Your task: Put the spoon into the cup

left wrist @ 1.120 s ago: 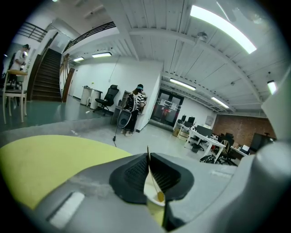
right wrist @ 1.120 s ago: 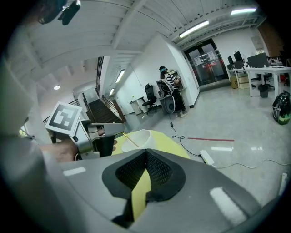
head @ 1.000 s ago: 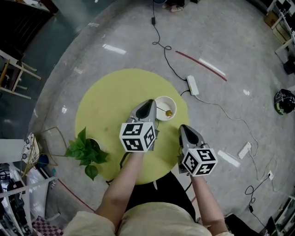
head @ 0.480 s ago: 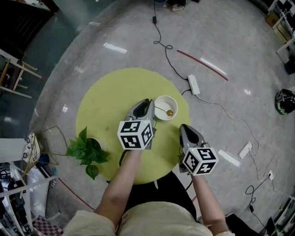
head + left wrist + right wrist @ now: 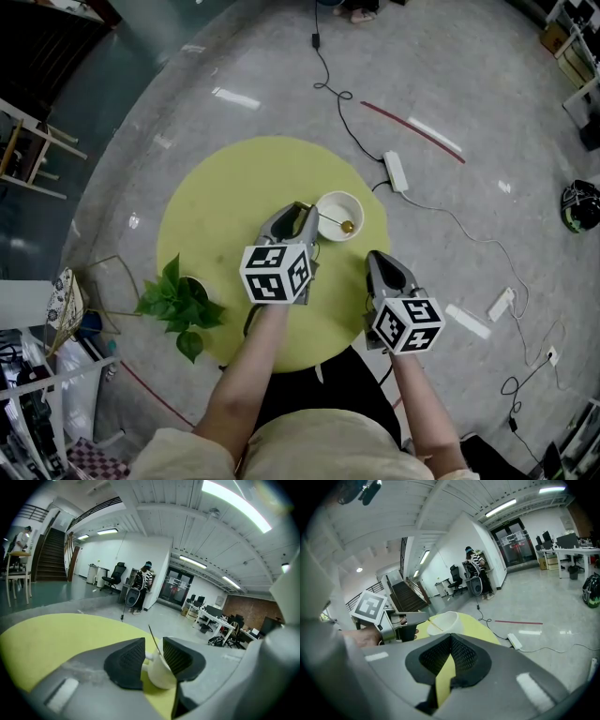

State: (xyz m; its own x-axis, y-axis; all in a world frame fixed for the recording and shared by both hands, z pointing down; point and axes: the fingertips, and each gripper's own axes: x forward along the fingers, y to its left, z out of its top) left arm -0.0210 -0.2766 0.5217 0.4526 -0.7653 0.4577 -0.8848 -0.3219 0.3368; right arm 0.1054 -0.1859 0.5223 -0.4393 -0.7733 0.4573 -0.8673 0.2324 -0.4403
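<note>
1. The left gripper had its jaws wide apart, having just been opening. Its pads pressed on nothing.
2. In the left gripper view, the thin handle of the spoon rose in the gap between the pads, clear of both.
3. The spoon already stood in the cup, bowl down inside and handle leaning on the rim nearest the left tips. Its long axis ran from those tips out across the cup, slanting up toward the gripper.
4. The cup sat on the table, just ahead of the left tips and a little to their right.
5. The right gripper had its jaws closed tip to tip on nothing. The cup lay ahead of it and to its left, farther off than from the left gripper.
6. The task looked done. The left gripper, being nearer, would likely need to back straight out along its own line, or a pad might catch the handle and tip the cup.
</note>
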